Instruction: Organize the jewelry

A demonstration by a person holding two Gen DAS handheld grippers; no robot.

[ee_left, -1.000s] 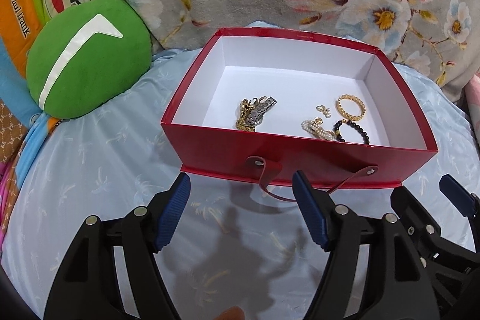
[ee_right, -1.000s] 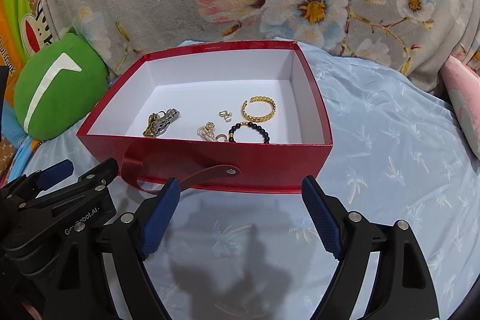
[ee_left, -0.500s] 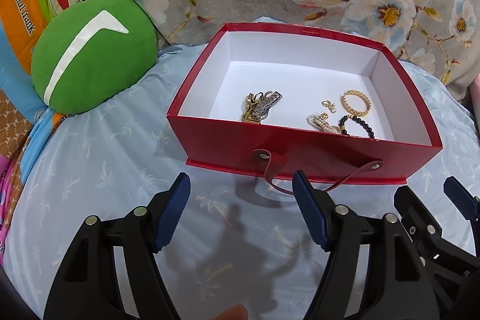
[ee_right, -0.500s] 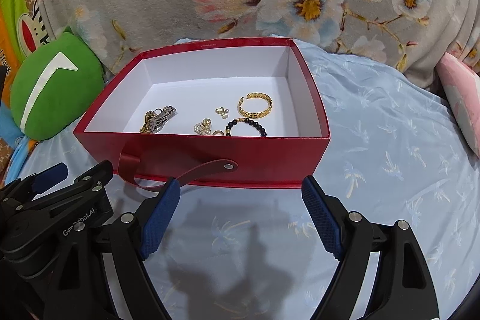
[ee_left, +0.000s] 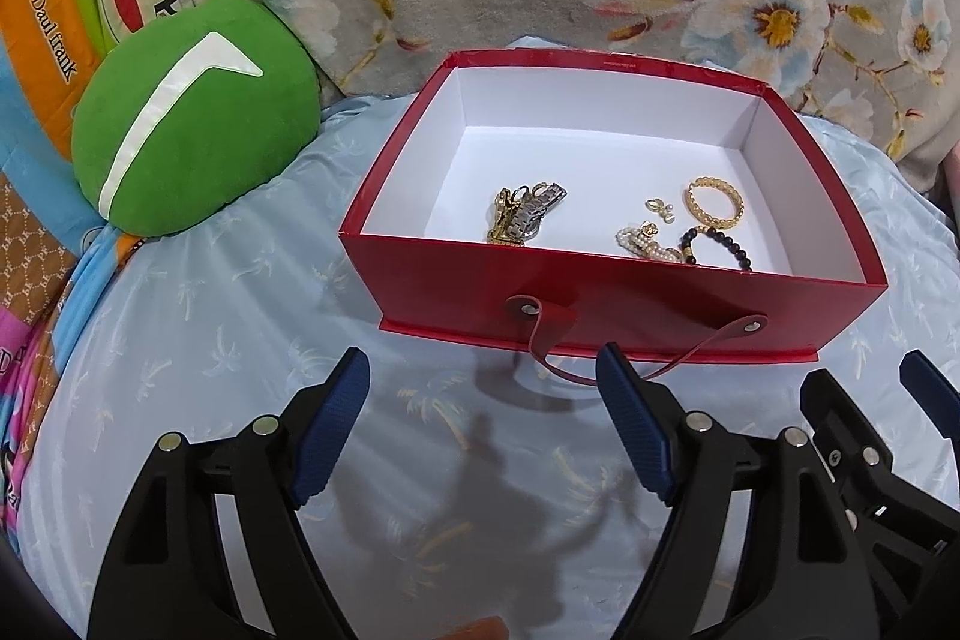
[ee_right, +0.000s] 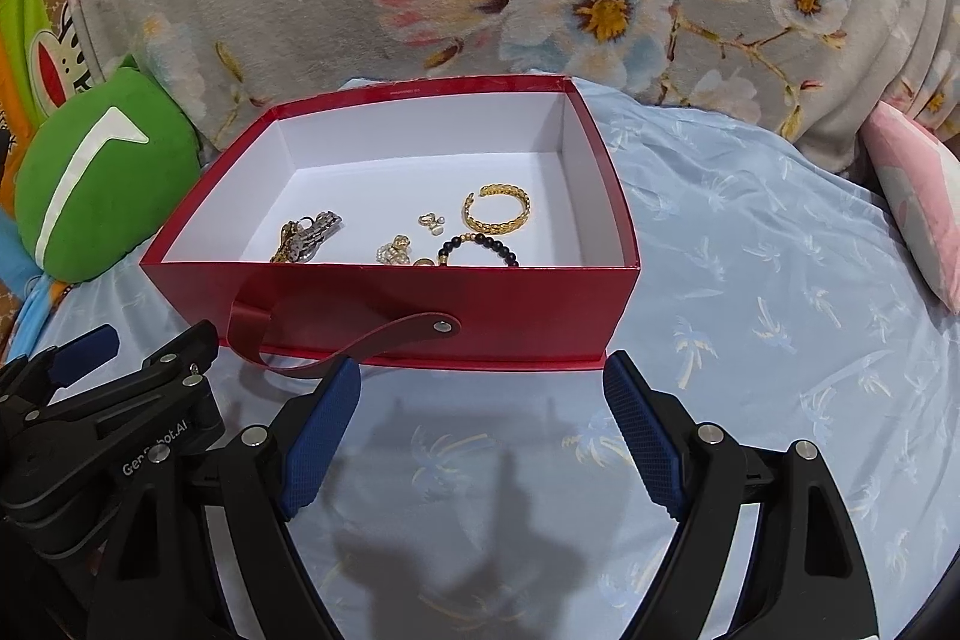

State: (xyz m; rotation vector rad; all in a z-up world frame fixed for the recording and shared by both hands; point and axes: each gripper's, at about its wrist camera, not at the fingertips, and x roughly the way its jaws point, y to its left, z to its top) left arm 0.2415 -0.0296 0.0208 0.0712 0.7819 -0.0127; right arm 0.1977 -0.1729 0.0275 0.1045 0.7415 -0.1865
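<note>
Left wrist: left gripper (ee_left: 480, 424) spread, holding nothing, short of the red box (ee_left: 606, 295) on the blue sheet (ee_left: 198, 340); jewelry inside near the front wall

Right wrist: right gripper (ee_right: 480, 430) likewise apart; only here a pink pillow (ee_right: 918, 196) shows beyond bare sheet right of the box

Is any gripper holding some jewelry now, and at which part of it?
No. The left gripper and right gripper are both open and empty, in front of the red box; the jewelry lies inside it.
</note>
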